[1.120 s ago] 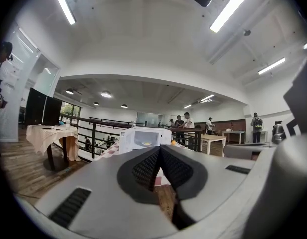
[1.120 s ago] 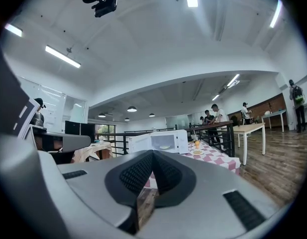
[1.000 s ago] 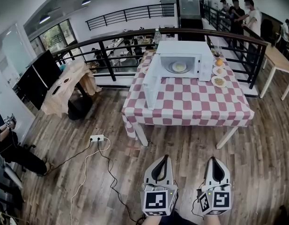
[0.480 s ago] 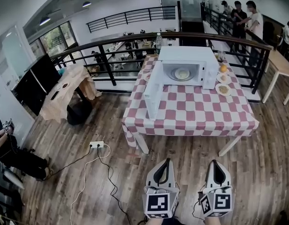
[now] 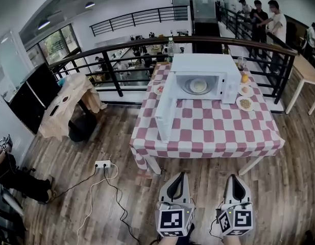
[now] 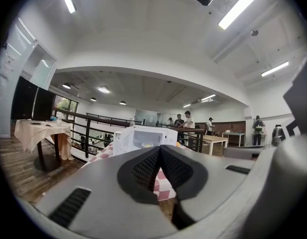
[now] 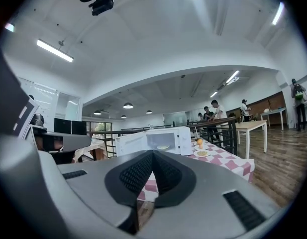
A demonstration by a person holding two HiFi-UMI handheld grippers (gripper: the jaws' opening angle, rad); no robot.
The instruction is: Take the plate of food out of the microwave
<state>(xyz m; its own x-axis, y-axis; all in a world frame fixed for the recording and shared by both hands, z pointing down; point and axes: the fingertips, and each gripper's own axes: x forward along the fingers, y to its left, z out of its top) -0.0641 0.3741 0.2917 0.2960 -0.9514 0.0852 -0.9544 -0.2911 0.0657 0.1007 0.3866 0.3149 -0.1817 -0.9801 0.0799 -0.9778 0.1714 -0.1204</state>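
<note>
A white microwave (image 5: 200, 75) stands at the far side of a table with a red-and-white checked cloth (image 5: 208, 131). Its door (image 5: 165, 108) hangs wide open to the left. Inside, a plate of pale food (image 5: 198, 86) lies on the turntable. Both grippers are low in the head view, over the wooden floor well short of the table. My left gripper (image 5: 179, 174) is shut with nothing in it, and my right gripper (image 5: 233, 175) is likewise shut and empty. Past my left gripper (image 6: 159, 151) the microwave (image 6: 143, 139) shows far off. The right gripper (image 7: 153, 153) also points towards the microwave (image 7: 165, 139).
Two plates of food (image 5: 244, 103) and an orange drink (image 5: 244, 77) sit right of the microwave, another plate (image 5: 159, 89) left of it. A black railing (image 5: 121, 42) runs behind the table. A power strip with cables (image 5: 102, 164) lies on the floor. A draped table (image 5: 70, 98) stands left, with people (image 5: 264, 14) at the back right.
The table and microwave have drawn a little nearer and shifted slightly in the head view. Both grippers keep their place at the bottom, still shut.
</note>
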